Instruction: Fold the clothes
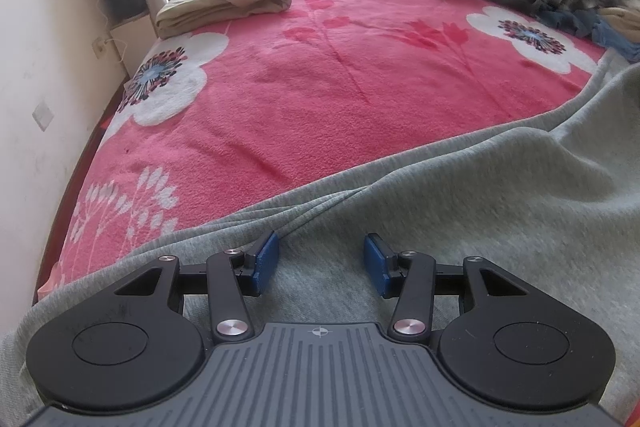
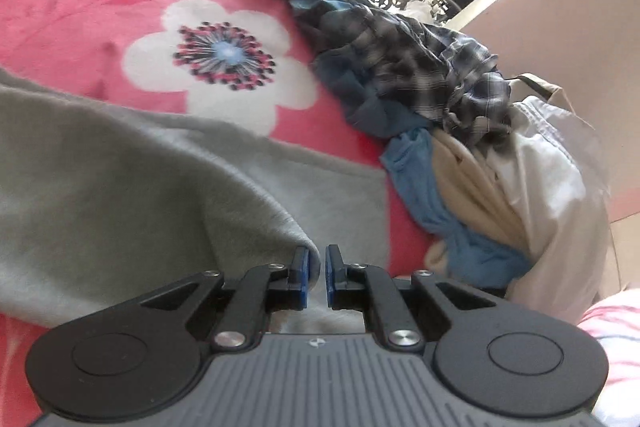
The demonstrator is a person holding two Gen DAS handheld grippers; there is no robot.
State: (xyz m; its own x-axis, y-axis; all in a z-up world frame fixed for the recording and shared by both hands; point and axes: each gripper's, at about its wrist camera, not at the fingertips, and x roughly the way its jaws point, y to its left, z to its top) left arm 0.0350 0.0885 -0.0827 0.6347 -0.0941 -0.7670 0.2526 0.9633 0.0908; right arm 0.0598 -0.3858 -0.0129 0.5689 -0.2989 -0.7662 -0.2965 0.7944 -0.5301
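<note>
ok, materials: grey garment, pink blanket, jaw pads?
Grey garment: looks like soft knit jersey or fleece; matte, heathered, drapes in loose folds. Pink blanket: probably plush fleece; fuzzy nap, printed flowers. Pads: blue, smooth, maybe rubber or plastic, can't tell which. Right gripper jaws pinch the garment's edge; left gripper jaws are open over it.

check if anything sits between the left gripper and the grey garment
Nothing visible does. The left gripper hangs open directly over the grey garment, bare fabric between its fingers. The right gripper already pinches a fold of it.
</note>
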